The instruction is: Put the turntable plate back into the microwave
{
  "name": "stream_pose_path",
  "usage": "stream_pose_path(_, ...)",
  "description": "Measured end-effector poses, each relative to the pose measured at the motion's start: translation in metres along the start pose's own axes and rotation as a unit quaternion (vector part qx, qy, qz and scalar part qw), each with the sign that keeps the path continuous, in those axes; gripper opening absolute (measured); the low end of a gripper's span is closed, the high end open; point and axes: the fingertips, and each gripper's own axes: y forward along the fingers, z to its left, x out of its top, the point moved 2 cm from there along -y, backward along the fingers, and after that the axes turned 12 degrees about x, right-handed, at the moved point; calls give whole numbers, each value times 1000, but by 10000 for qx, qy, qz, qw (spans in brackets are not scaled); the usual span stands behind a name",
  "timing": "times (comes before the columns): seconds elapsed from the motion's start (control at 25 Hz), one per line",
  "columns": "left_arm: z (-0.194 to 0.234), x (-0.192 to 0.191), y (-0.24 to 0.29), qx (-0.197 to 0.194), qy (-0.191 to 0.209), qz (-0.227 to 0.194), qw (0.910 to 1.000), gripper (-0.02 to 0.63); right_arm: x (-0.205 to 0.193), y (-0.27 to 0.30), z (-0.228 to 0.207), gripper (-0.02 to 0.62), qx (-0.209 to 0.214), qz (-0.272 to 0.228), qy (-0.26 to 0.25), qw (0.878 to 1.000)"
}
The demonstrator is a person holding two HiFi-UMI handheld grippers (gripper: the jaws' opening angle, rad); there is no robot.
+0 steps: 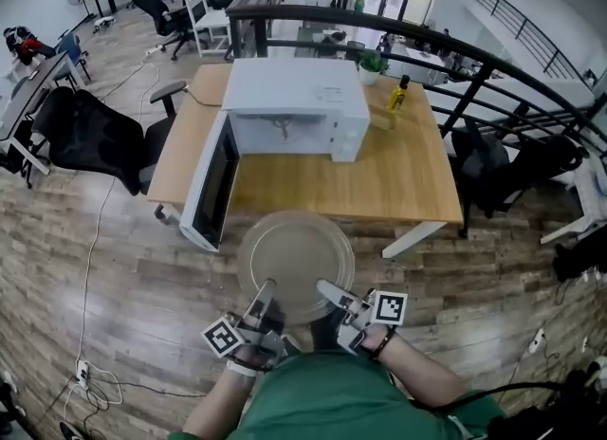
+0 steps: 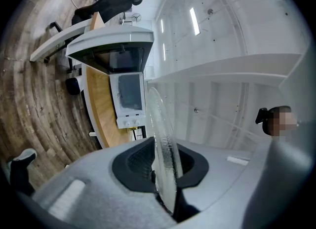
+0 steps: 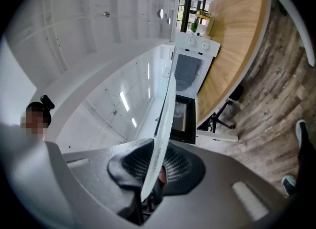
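Between the two grippers, over the wooden floor near the front edge of the table point(image 1: 408, 182), the glass plate point(image 1: 296, 263) is held level by its near rim. The left gripper point(image 1: 264, 293) and the right gripper point(image 1: 332, 292) are each clamped on that rim. Beyond stands the microwave point(image 1: 299, 106), its door point(image 1: 213, 182) swung open. From above, the oven's inside is barely visible; each gripper view shows the plate only edge-on.

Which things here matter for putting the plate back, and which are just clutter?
Job: round clear glass turntable plate; white microwave, door open; left gripper and right gripper holding the plate.
Lying about: yellow bottle; small green potted plant; black office chair.
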Motion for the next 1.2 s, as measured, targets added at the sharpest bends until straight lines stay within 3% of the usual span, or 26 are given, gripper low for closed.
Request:
stream_pose_path(0.28, 20, 27, 40, 197, -113, -188, 9996, 51, 38, 28, -36, 55, 78, 127, 106, 9998)
stream_pose_path(0.8, 53, 79, 157, 516, -143, -441, 9976, 57, 154, 78, -97, 58, 63, 562, 292, 9980)
stream_pose_path(1.2, 95, 94, 215, 996, -17, -458, 9940, 60, 204, 88, -158, 63, -111, 901, 550, 9943)
